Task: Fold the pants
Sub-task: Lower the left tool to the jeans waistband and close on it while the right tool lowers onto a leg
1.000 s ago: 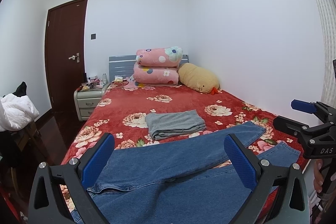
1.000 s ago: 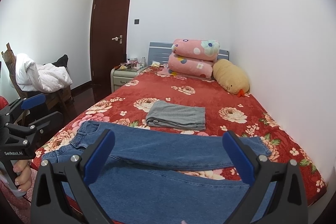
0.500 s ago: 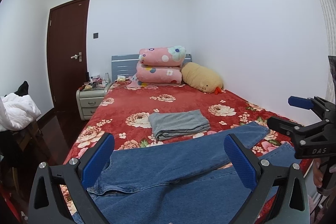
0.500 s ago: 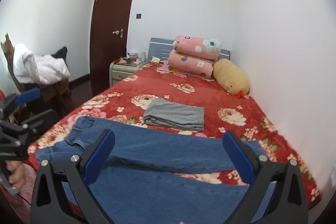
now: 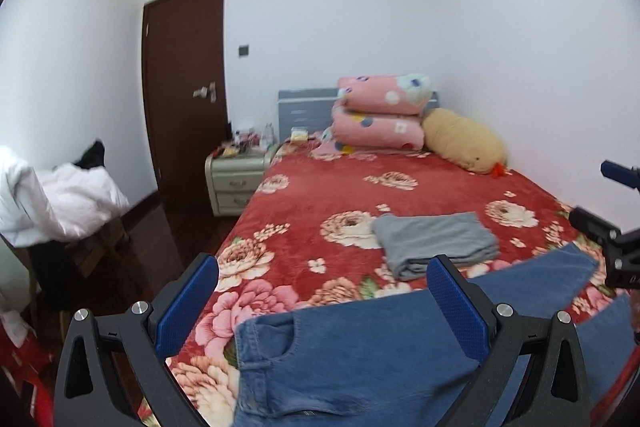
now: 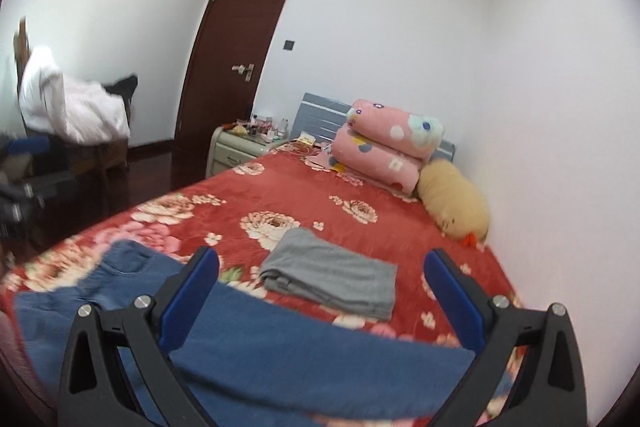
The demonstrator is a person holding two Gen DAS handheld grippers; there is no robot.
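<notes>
Swinging both views apart since a second ago, we hold our left gripper (image 5: pixel 322 301) spread empty over the jeans (image 5: pixel 360 359) waistband at lower left, our right gripper (image 6: pixel 320 291), also spread, toward the leg ends: ready to grasp.

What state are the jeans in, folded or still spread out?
Spread out. The jeans lie flat across the bed, waistband at one end and legs running sideways, no fold made yet.
</notes>
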